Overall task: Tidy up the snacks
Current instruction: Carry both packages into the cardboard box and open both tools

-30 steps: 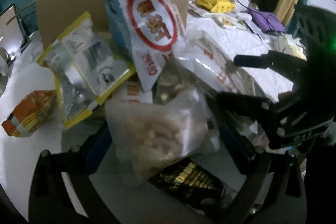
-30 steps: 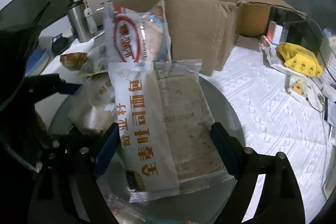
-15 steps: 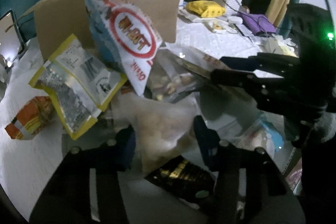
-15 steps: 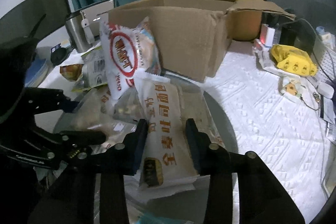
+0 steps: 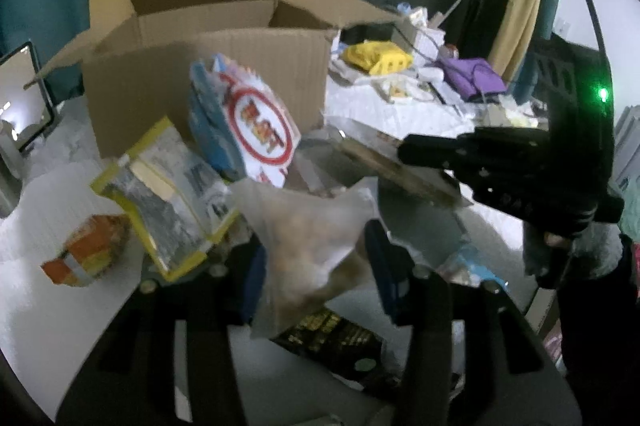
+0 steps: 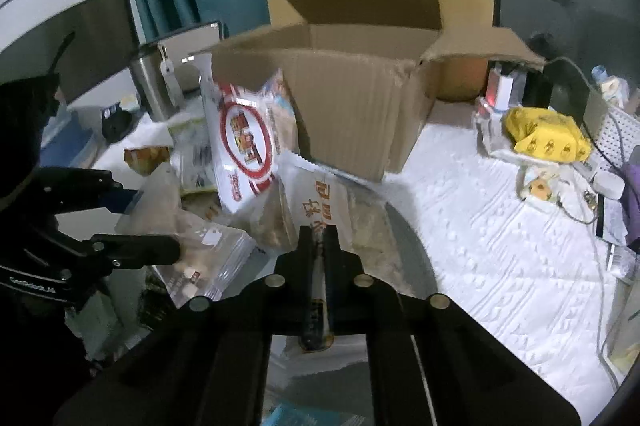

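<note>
My right gripper [image 6: 318, 232] is shut on the white bread packet with orange lettering [image 6: 320, 198], held flat above the pile; it shows edge-on in the left wrist view [image 5: 396, 166]. My left gripper [image 5: 314, 250] is closed on a clear bag of pale snacks [image 5: 308, 226], also seen in the right wrist view [image 6: 192, 242]. A white bag with a red ring [image 5: 256, 130] leans against the open cardboard box [image 5: 208, 66]. A yellow-edged pouch [image 5: 168, 194] and an orange packet [image 5: 88, 250] lie to the left.
A dark packet with gold print [image 5: 328, 338] lies below the clear bag. A steel flask [image 6: 154, 82] and a tablet [image 6: 192, 54] stand left of the box. A yellow bag [image 6: 544, 134], cables and clutter cover the white cloth [image 6: 480, 246] at right.
Both grippers have closed from wide open: the right onto the bread packet, the left onto the clear snack bag. Both have lifted, and the box now sits lower in view.
</note>
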Demonstrator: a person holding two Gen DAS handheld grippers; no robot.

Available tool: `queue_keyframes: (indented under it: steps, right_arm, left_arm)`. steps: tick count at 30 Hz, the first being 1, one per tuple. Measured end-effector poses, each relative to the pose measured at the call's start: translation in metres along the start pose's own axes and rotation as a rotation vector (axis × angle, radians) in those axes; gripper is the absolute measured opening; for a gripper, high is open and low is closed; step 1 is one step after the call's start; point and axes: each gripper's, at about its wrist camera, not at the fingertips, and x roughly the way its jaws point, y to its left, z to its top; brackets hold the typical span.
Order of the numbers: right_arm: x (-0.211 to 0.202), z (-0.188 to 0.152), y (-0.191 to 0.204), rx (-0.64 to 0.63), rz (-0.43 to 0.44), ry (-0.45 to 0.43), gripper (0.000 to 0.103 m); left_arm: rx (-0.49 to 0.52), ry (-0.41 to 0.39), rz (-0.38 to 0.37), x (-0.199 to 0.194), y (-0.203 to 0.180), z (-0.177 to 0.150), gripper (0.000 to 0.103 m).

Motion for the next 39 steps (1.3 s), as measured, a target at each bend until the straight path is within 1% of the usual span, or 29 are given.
queue_keyframes:
  steps: [7,13,17,23,27,39]
  right_arm:
    - [-0.018,0.016,0.000,0.000,-0.024,-0.046,0.006]
    - [-0.029,0.033,0.003,-0.015,-0.054,-0.084,0.006]
    - [-0.033,0.046,0.010,-0.028,-0.071,-0.112,0.006]
    - [-0.033,0.069,0.012,-0.050,-0.084,-0.151,0.006]
    - [-0.033,0.086,0.015,-0.066,-0.088,-0.177,0.006]
    - [-0.015,0.135,0.013,-0.093,-0.106,-0.228,0.006]
  left_arm:
    - [0.022,-0.077,-0.008,-0.022,0.005,0.017,0.048]
    - [0.032,-0.125,-0.017,-0.033,0.015,0.036,0.048]
    - [0.047,-0.151,-0.008,-0.037,0.023,0.048,0.048]
    - [0.075,-0.209,0.018,-0.049,0.037,0.068,0.048]
    - [0.074,-0.247,0.039,-0.053,0.052,0.082,0.048]
    - [0.062,-0.319,0.074,-0.043,0.087,0.126,0.048]
